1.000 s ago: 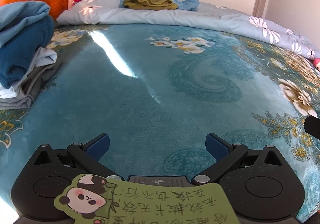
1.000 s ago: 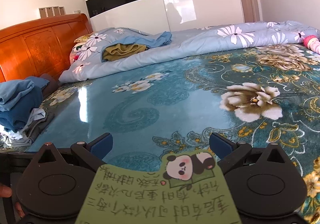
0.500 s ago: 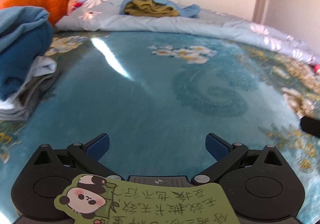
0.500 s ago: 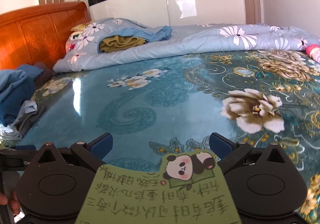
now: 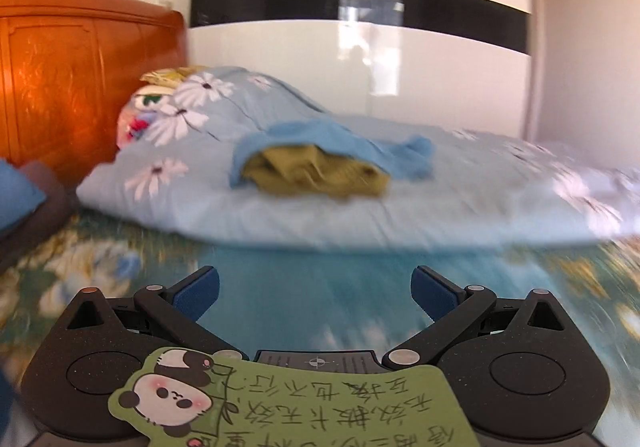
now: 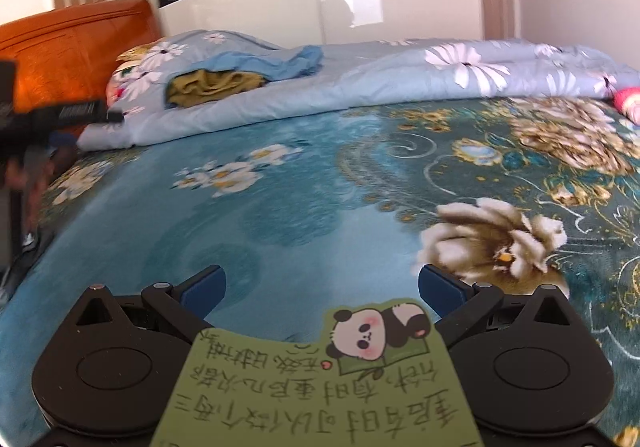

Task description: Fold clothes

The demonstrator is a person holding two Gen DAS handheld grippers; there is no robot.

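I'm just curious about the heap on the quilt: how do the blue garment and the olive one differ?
The light blue garment lies on top, spread wide with an end trailing right; the olive garment is bunched beneath it, only partly showing. The blue one looks smoother, the olive one more wrinkled. Both lie unfolded on the floral quilt, with neither gripper touching them.

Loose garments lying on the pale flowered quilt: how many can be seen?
2. A light blue garment is spread on the quilt near the headboard, and an olive-yellow garment lies bunched partly under it. More may be hidden beneath.
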